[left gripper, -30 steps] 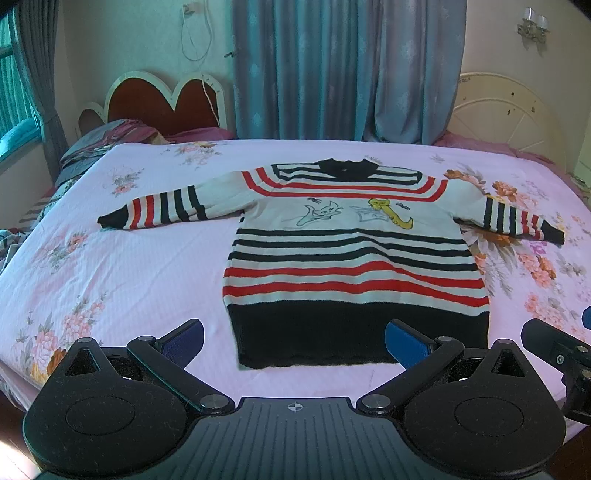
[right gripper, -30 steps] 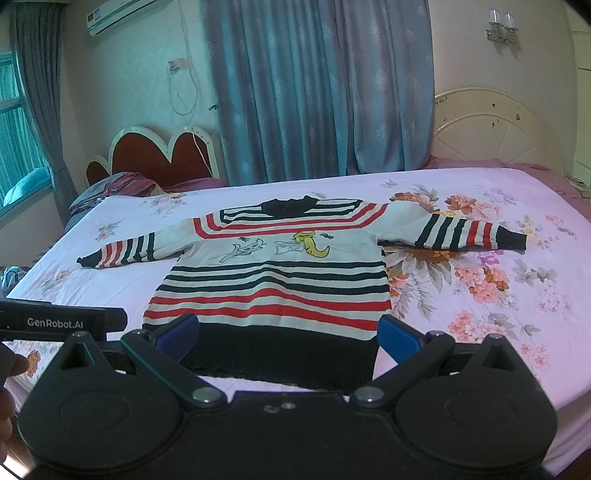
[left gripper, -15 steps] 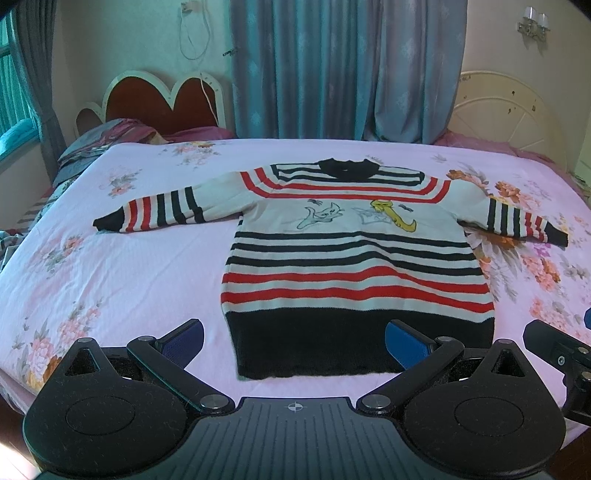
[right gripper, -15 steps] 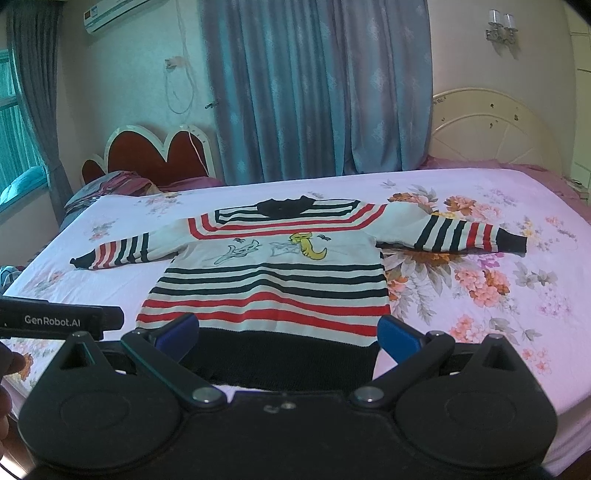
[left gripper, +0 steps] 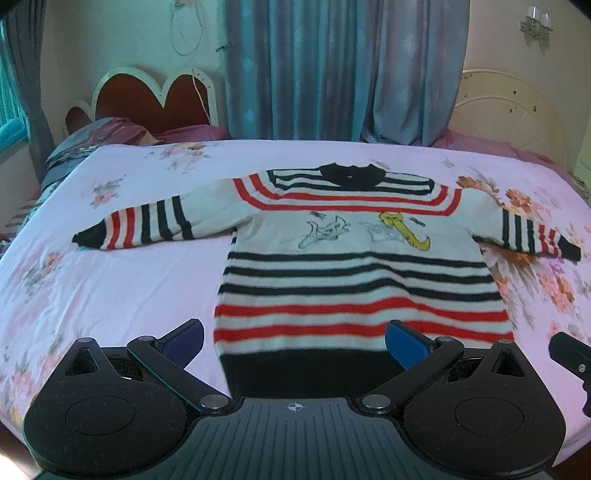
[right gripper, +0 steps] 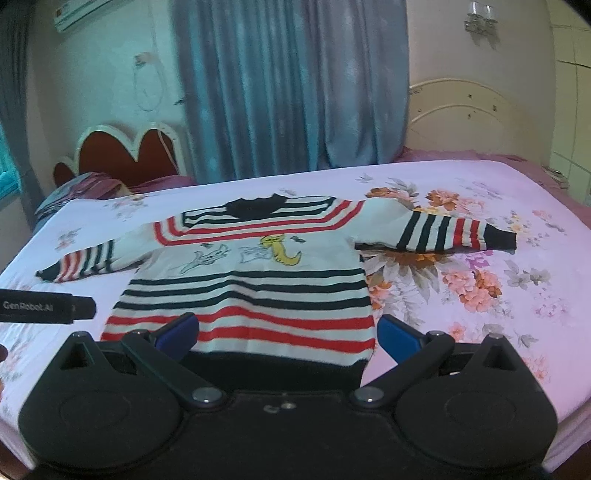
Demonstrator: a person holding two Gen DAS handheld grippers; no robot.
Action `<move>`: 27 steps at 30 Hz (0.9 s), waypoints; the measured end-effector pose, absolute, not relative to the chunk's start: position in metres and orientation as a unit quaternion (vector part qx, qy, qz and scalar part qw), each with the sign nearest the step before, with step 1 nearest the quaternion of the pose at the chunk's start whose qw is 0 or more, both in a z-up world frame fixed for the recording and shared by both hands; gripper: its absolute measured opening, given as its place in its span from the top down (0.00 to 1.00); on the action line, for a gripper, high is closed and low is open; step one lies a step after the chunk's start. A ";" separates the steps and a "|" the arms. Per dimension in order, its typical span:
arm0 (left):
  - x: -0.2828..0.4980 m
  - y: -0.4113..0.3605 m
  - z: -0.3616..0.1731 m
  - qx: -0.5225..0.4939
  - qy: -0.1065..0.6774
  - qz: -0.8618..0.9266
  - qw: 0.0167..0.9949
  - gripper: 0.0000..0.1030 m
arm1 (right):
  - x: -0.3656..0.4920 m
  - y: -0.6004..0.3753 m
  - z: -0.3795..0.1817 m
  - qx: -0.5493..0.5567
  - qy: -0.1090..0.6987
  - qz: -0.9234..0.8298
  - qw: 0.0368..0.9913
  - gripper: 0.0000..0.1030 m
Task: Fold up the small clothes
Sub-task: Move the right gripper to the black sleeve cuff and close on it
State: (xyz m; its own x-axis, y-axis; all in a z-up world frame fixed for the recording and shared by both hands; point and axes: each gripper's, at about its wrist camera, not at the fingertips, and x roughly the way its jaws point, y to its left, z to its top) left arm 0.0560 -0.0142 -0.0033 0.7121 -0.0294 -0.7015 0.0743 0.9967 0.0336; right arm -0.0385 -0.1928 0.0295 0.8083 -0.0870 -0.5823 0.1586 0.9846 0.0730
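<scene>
**Around the bed**

You have a pink flowered bedsheet covering the bed in front of you. At about 11 o'clock stands a red headboard with a scalloped white rim, and a pile of dark bedding lies just below it. Blue-grey curtains hang at 12 o'clock. At 1 o'clock you see a cream arched headboard, with a wall lamp above it. An air conditioner sits high at 10 o'clock.

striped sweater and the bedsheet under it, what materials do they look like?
Striped sweater: looks like knit yarn, matte and thick, with a slightly fuzzy hem band; fibre type unclear. Bedsheet: seems thin woven fabric, smooth, with a printed floral pattern and shallow creases; cotton or synthetic can't be told.
</scene>
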 end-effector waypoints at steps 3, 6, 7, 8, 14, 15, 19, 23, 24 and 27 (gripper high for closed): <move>0.082 -0.012 -0.007 0.027 0.382 -0.033 0.923 0.00 | -0.020 -0.196 0.027 0.063 0.304 -0.080 0.947 0.01; 0.108 -0.010 -0.011 0.032 0.382 -0.036 0.923 0.00 | 0.000 -0.199 0.025 0.066 0.306 -0.095 0.945 0.01; 0.118 -0.010 -0.013 0.034 0.382 -0.037 0.923 0.00 | 0.007 -0.200 0.024 0.067 0.307 -0.100 0.944 0.01; 0.127 -0.009 -0.013 0.035 0.383 -0.038 0.922 0.00 | 0.014 -0.201 0.024 0.068 0.307 -0.105 0.943 0.01; 0.174 -0.006 -0.017 0.038 0.381 -0.051 0.922 0.00 | 0.048 -0.208 0.020 0.087 0.306 -0.140 0.938 0.01; 0.181 -0.007 -0.018 0.040 0.380 -0.052 0.922 0.00 | 0.053 -0.209 0.019 0.086 0.306 -0.145 0.937 0.01; 0.208 -0.010 -0.024 0.036 0.388 -0.059 0.919 0.00 | 0.072 -0.213 0.014 0.081 0.311 -0.162 0.933 0.01; 0.227 -0.019 -0.032 0.033 0.393 -0.057 0.917 0.00 | 0.088 -0.227 0.010 0.094 0.318 -0.169 0.928 0.01; 0.232 -0.023 -0.034 0.033 0.394 -0.055 0.917 0.00 | 0.092 -0.232 0.009 0.096 0.319 -0.171 0.927 0.01; 0.245 -0.031 -0.041 0.025 0.398 -0.054 0.916 0.00 | 0.103 -0.250 0.004 0.098 0.323 -0.183 0.923 0.01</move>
State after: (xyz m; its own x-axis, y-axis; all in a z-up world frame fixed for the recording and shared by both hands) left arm 0.2449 -0.0314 -0.0405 0.6780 -0.0787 -0.7309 0.1187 0.9929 0.0031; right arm 0.1028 -0.2503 0.0037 0.7236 -0.2753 -0.6330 0.4015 0.9138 0.0615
